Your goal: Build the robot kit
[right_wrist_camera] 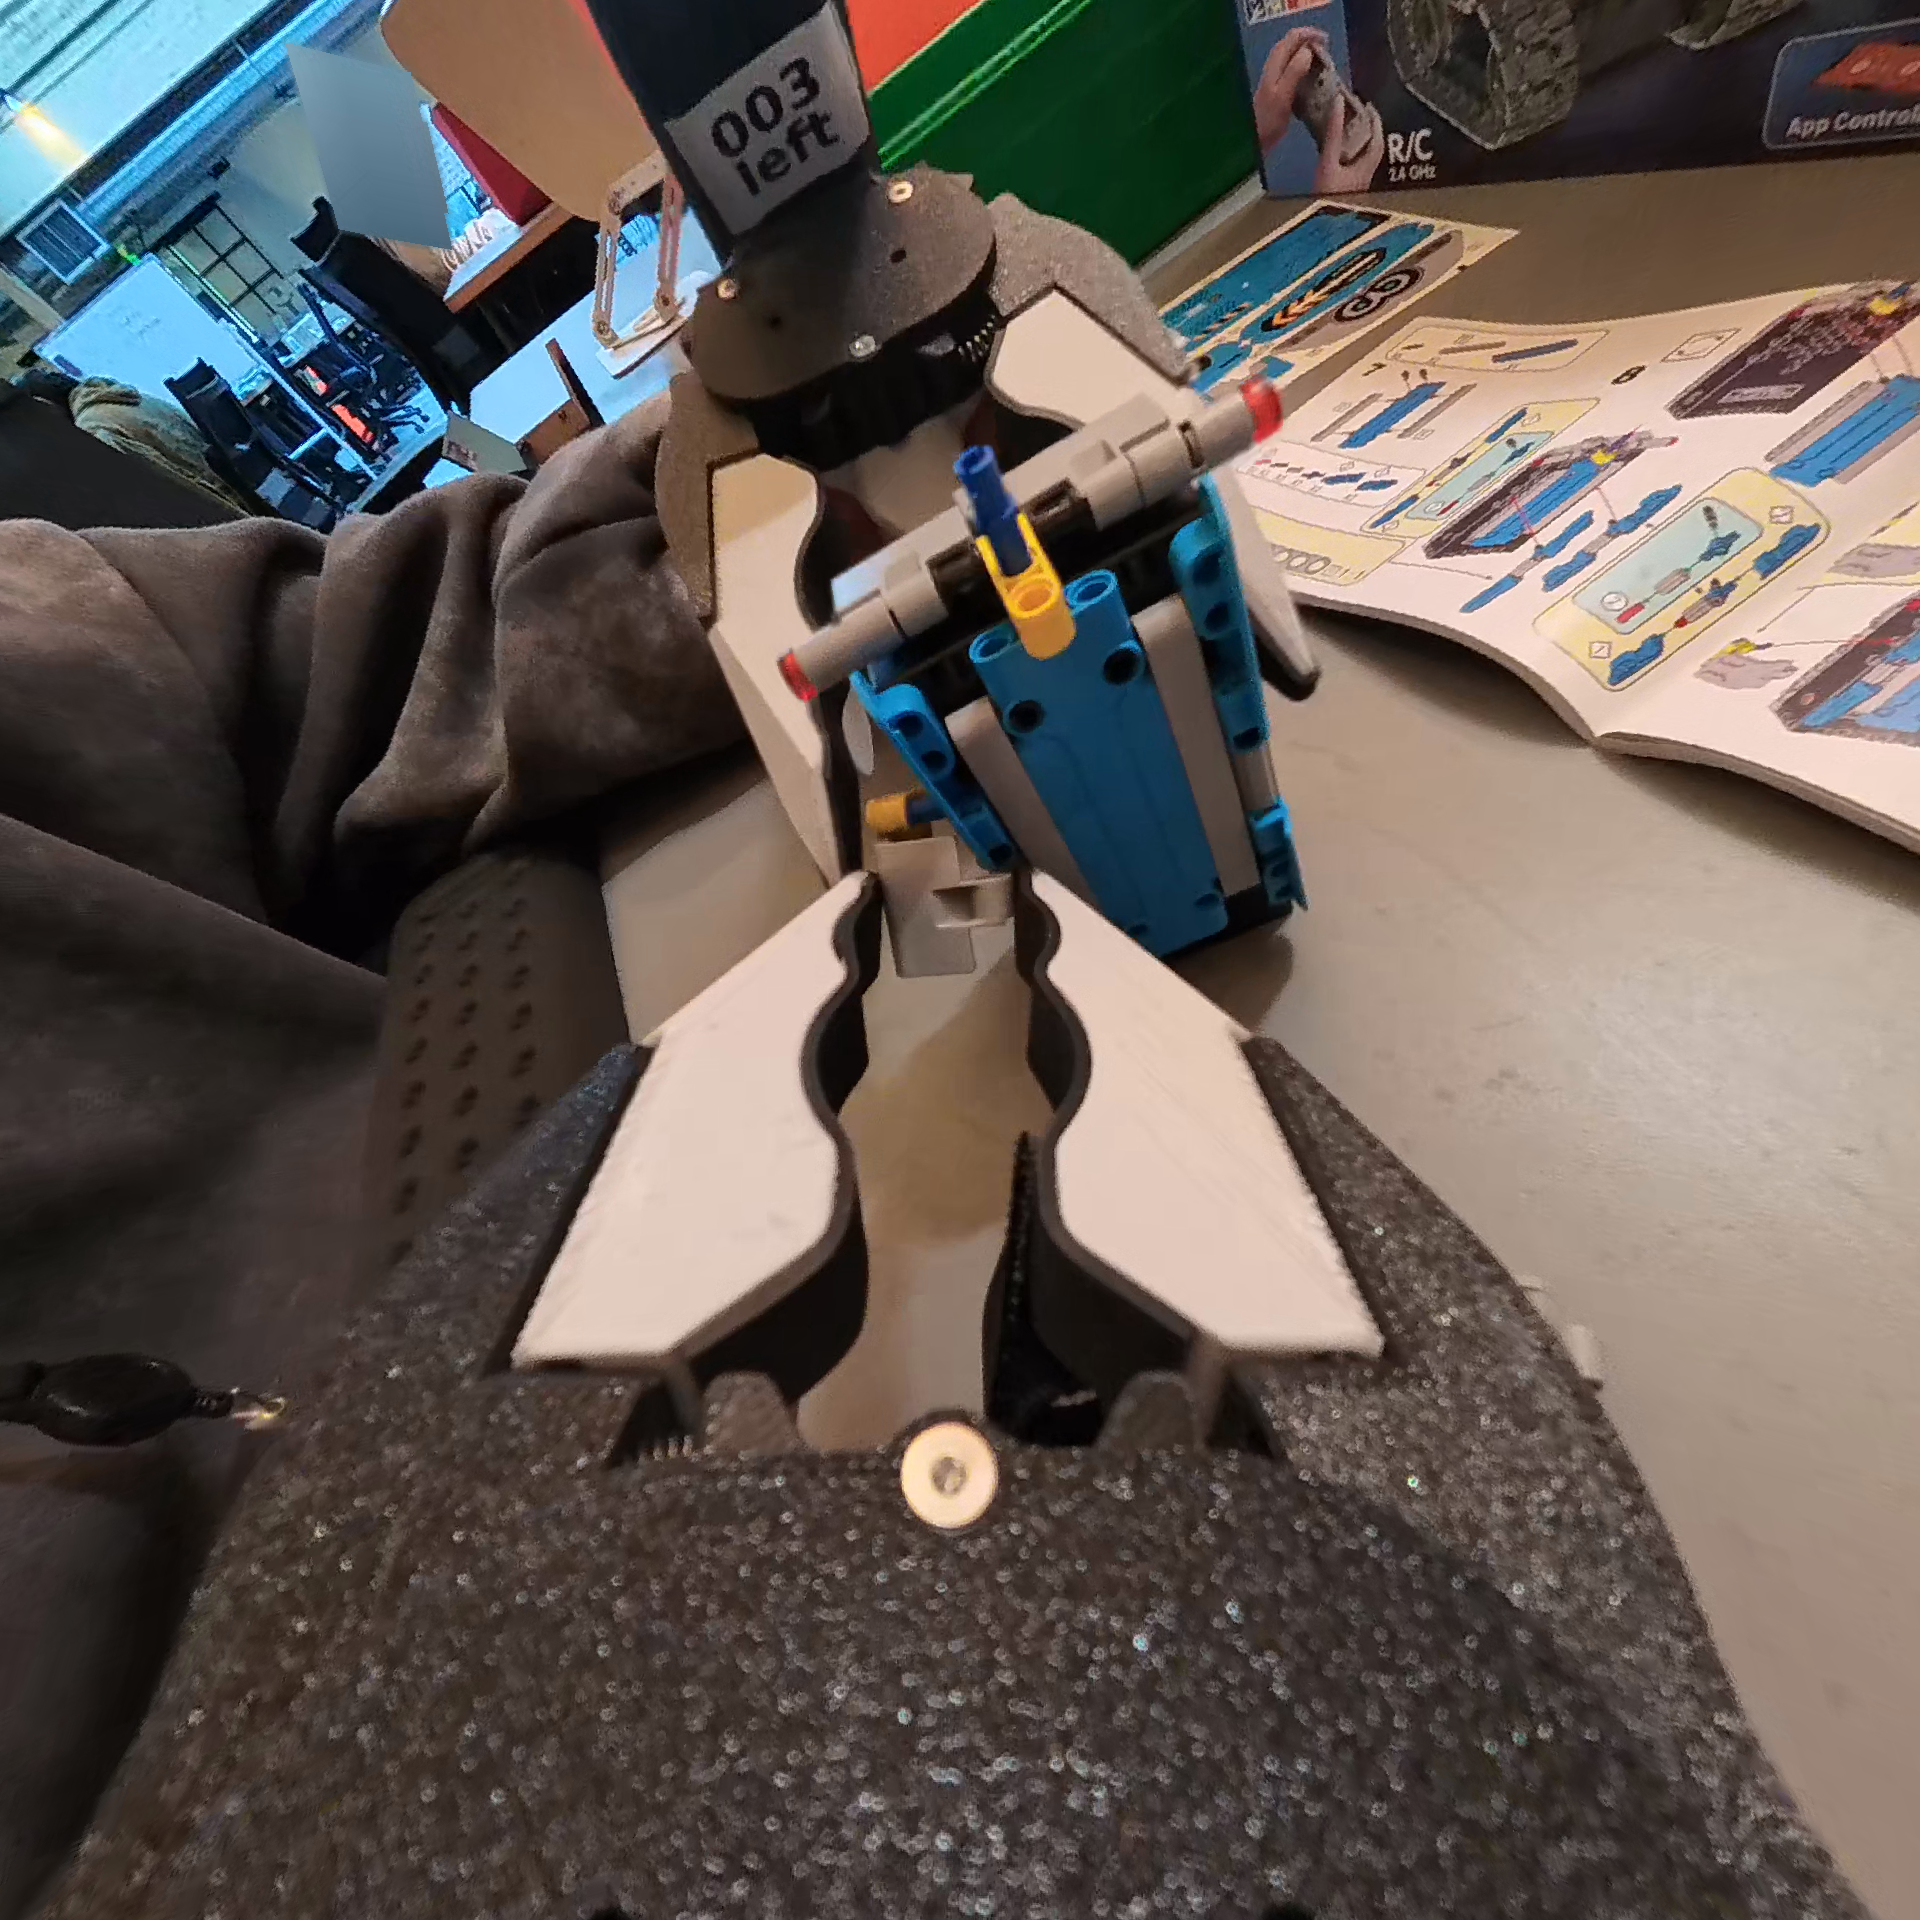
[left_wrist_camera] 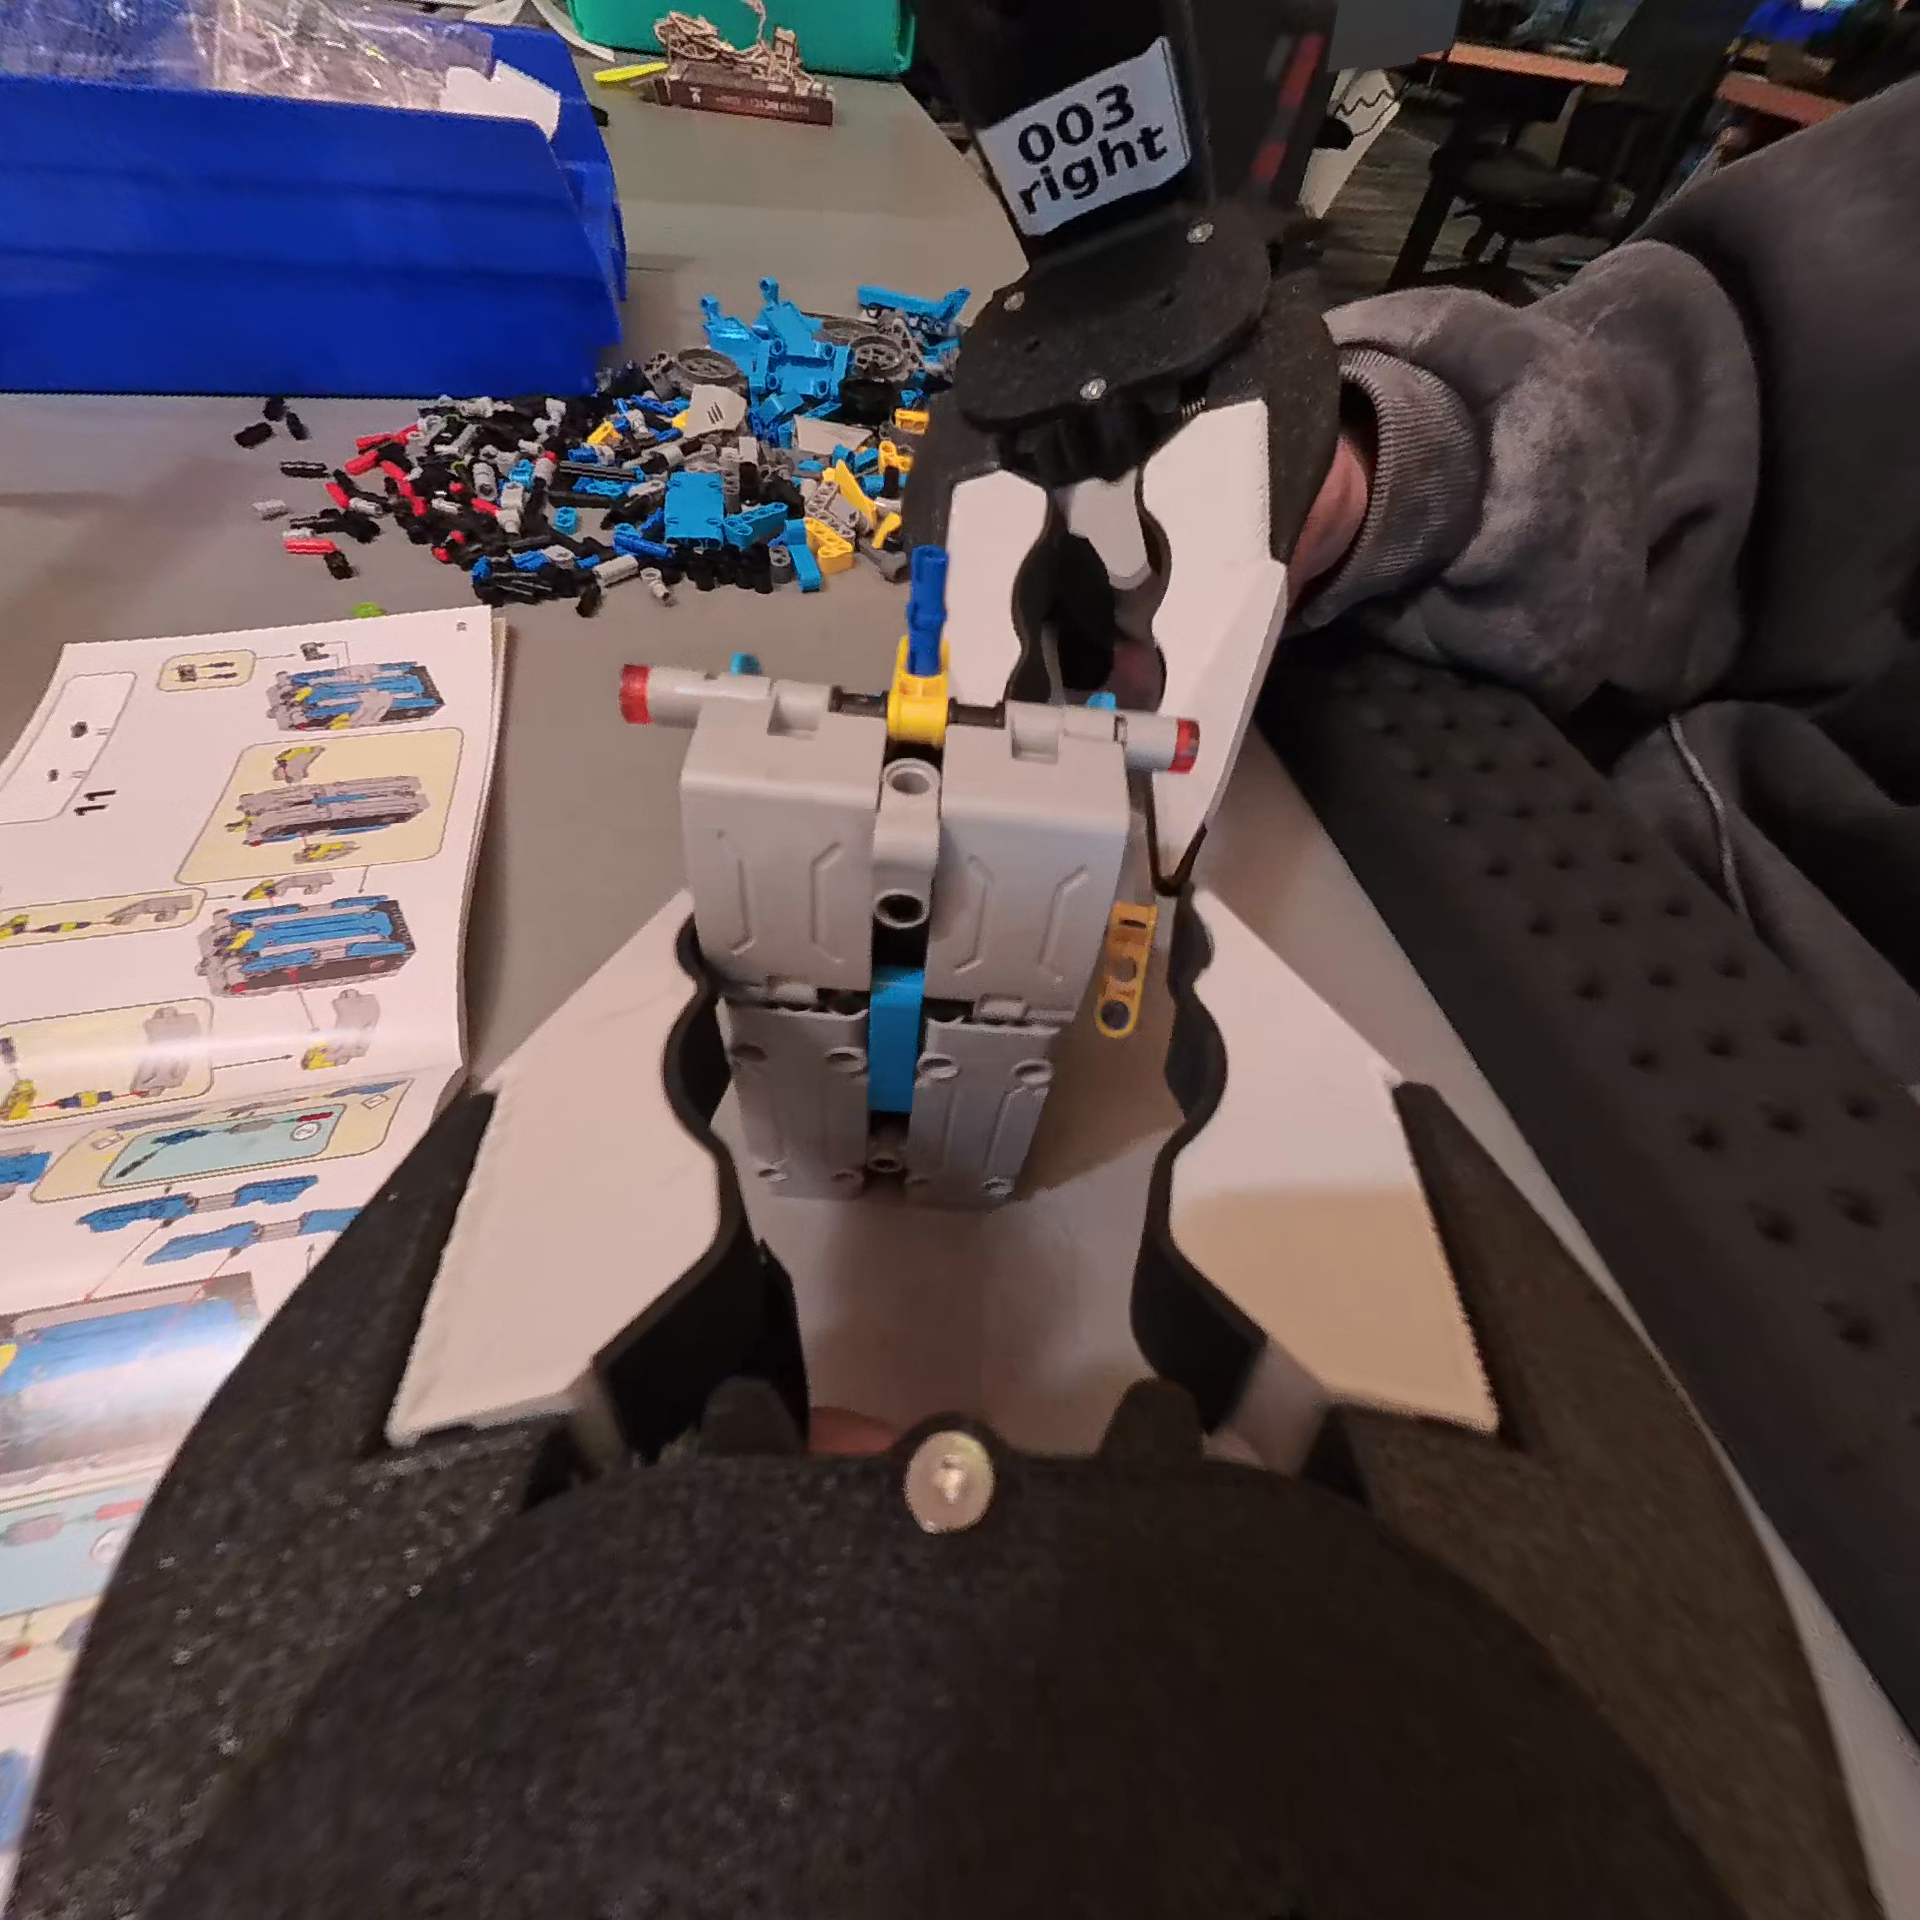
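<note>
A brick assembly of grey panels with a blue core stands upright on the grey table. A grey axle with red ends crosses its top, and a yellow connector with a blue pin rises from it. My left gripper is shut on the assembly's lower sides. It also shows in the right wrist view, around the assembly's blue face. My right gripper is closed on a small grey piece at the assembly's side, below a yellow beam. In the left wrist view it reaches down behind the axle.
A pile of loose blue, black, red and yellow pieces lies behind the assembly, with blue bins at far left. An open instruction booklet lies to the left. A grey sleeve and a dark perforated pad sit beyond the table edge.
</note>
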Action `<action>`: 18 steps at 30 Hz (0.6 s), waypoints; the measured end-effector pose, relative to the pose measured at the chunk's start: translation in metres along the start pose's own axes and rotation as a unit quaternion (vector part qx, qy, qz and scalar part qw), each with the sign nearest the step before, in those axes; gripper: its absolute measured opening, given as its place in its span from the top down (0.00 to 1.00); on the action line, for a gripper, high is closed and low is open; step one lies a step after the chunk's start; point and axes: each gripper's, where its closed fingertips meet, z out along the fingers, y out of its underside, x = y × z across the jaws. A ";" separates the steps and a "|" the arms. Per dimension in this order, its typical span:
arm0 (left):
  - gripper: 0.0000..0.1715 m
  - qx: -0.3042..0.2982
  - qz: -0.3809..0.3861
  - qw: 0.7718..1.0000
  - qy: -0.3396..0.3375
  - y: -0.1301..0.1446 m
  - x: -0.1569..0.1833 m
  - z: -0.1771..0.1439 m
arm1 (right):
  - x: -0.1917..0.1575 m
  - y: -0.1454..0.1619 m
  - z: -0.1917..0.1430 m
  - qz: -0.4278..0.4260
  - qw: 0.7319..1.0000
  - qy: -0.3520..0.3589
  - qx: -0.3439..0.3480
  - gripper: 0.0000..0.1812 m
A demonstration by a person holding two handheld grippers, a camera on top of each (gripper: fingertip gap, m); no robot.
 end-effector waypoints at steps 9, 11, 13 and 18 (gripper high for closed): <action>0.46 -0.013 0.010 1.000 -0.015 0.005 0.001 0.003 | -0.001 -0.007 -0.006 0.013 1.000 -0.015 0.024 0.87; 0.47 -0.015 0.011 1.000 -0.017 0.006 0.000 0.003 | 0.000 -0.007 -0.006 0.014 0.999 -0.016 0.025 0.86; 0.48 -0.022 0.009 0.999 -0.022 0.009 -0.001 0.005 | 0.000 -0.008 -0.006 0.017 0.999 -0.016 0.027 0.86; 0.52 -0.038 0.017 0.998 -0.038 0.013 -0.005 0.005 | 0.004 -0.005 -0.005 0.015 1.000 -0.006 0.021 0.86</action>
